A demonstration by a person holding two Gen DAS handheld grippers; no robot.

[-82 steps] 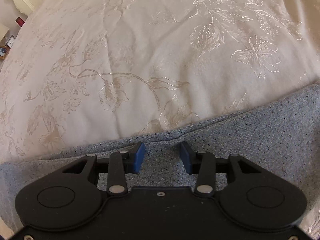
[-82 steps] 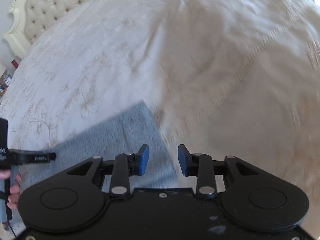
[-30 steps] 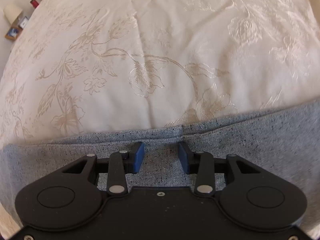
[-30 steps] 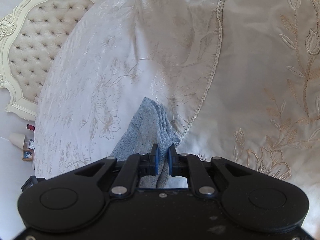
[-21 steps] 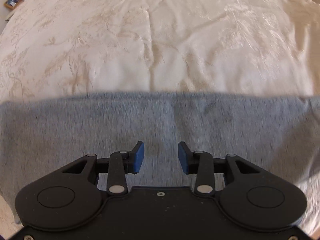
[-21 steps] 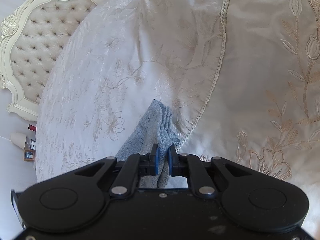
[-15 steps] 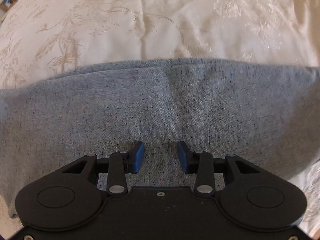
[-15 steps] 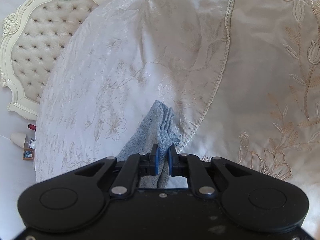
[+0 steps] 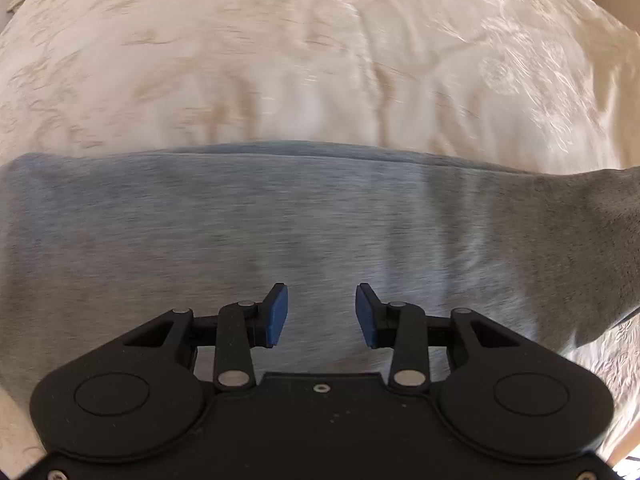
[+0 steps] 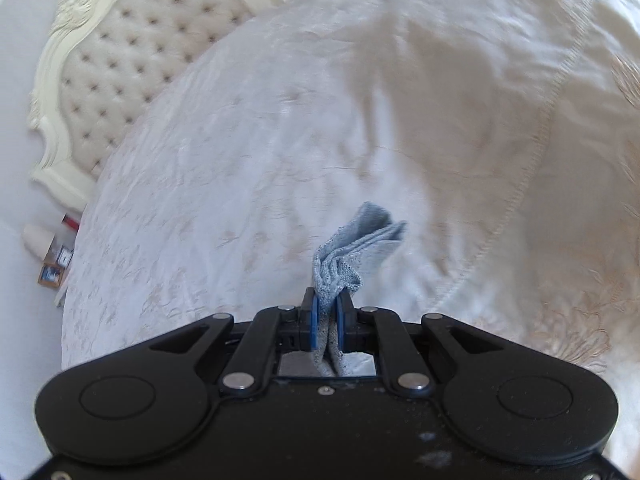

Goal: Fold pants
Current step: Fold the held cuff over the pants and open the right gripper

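The grey-blue pants lie as a wide band across the cream embroidered bedspread in the left wrist view. My left gripper is open over the pants, its blue pads apart and holding nothing. In the right wrist view my right gripper is shut on a bunched end of the pants, which sticks up past the pads, lifted above the bedspread. The rest of the pants is hidden below the right gripper's body.
A cream tufted headboard stands at the upper left of the right wrist view. A bedside spot with a small lamp and framed pictures lies beyond the bed's left edge. A stitched seam runs across the bedspread.
My right gripper closed on the pants end and lifted it, swinging toward the headboard. My left gripper stayed open and moved so that more of the pants lies ahead of it.
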